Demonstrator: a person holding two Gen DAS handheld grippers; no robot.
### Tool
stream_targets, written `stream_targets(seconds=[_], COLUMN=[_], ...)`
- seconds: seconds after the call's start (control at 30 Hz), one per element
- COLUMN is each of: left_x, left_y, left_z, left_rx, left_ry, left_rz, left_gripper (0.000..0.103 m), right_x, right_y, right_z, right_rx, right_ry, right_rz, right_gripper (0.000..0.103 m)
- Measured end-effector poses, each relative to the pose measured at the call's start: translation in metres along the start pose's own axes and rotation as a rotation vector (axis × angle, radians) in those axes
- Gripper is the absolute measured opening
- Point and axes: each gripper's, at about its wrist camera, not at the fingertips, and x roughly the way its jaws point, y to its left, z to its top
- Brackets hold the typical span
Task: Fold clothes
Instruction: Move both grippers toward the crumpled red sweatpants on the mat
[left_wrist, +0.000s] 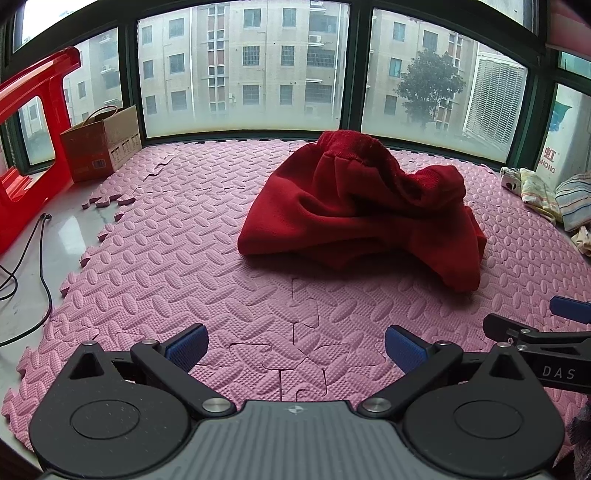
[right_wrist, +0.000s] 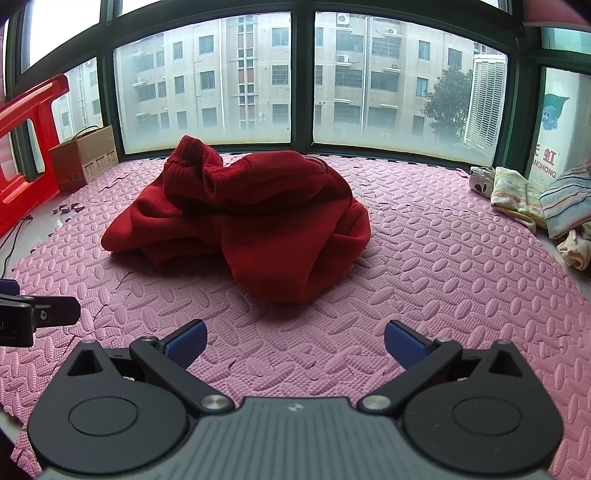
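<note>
Pink interlocking foam mat (left_wrist: 177, 251) covers the platform below a wide dark-framed window (left_wrist: 240, 66); apartment blocks and a tree show through the glass. Along the mat's left edge, bare pale floor is exposed, with loose puzzle-edge scraps (left_wrist: 107, 201) lying on it and a black cable (left_wrist: 40, 266) trailing across.

Red plastic stool (left_wrist: 33, 147) leans at far left, against the window frame. Just beside it sits a brown cardboard box (left_wrist: 101, 142) with a cord handle.

Red garment (left_wrist: 354, 210), knit, lies crumpled in a heap near the middle of the mat, toward the window. A ribbed waistband or cuff stands up at the heap's far side; one lobe of fabric hangs toward the near right in the left wrist view. Unfolded. Nothing touches it.

Small pile of striped and patterned clothes (right_wrist: 535, 199) rests at the right edge of the mat, well apart from the red heap.

Left gripper (left_wrist: 295, 347): blue pads spread wide, nothing between them, hovering over bare mat short of the garment. Right gripper (right_wrist: 295, 343): likewise spread, nothing held, garment's near lobe just ahead of it. Each tool's finger appears at the side edge of the other's view, so the two sit side by side.
</note>
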Motion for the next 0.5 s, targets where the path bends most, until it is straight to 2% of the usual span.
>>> stream_targets(seconds=[0.5], left_x=[0.013], left_y=[-0.002], left_z=[0.011], left_rx=[0.019], left_ry=[0.013], left_rz=[-0.005], left_gripper=[0.103], right_x=[0.011], right_y=[0.002], right_z=[0.007], right_rx=[-0.004], right_ry=[0.014], right_rz=[0.006], right_gripper=[0.103])
